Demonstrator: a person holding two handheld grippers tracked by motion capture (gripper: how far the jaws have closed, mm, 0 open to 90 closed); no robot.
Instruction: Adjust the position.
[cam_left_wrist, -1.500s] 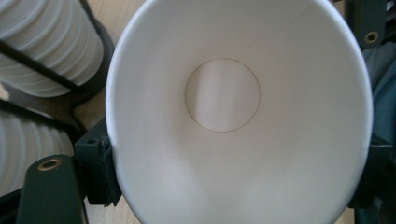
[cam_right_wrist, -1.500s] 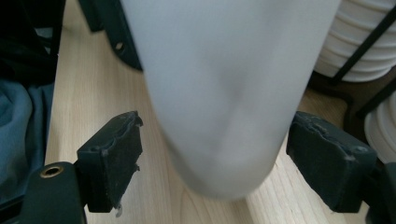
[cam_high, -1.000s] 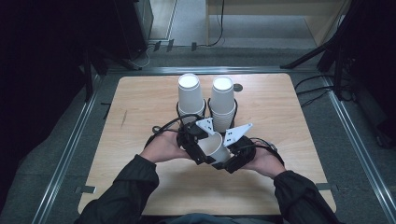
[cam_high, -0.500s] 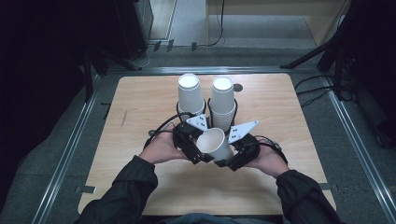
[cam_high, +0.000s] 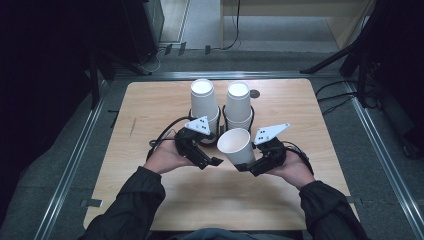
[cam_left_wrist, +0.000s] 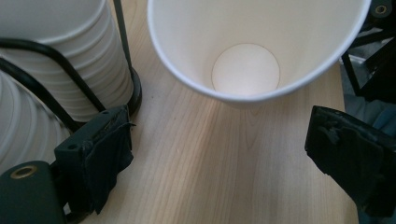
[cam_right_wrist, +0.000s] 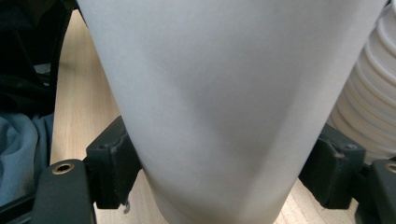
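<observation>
Nearest the person, the right gripper is clamped on a single white paper cup. In the right gripper view the cup's wall stands between the two black jaws, one padded face pressing each side near the base, so the jaws are held well apart by the cup's width. In the high view the cup is tilted, its open mouth turned toward the left gripper and upward, and it sits above the light wooden table, just in front of the stacks.

The left gripper is just beside the cup, on its left, and holds nothing. Its jaws have just closed a little and stand wide apart. In the left gripper view the cup's rim and round bottom lie ahead of and above the two pads, with bare table between them; the pads do not touch the cup.

Farther off stand two stacks of upturned white paper cups, the left stack and the right stack, side by side, each in a black wire holder.
</observation>
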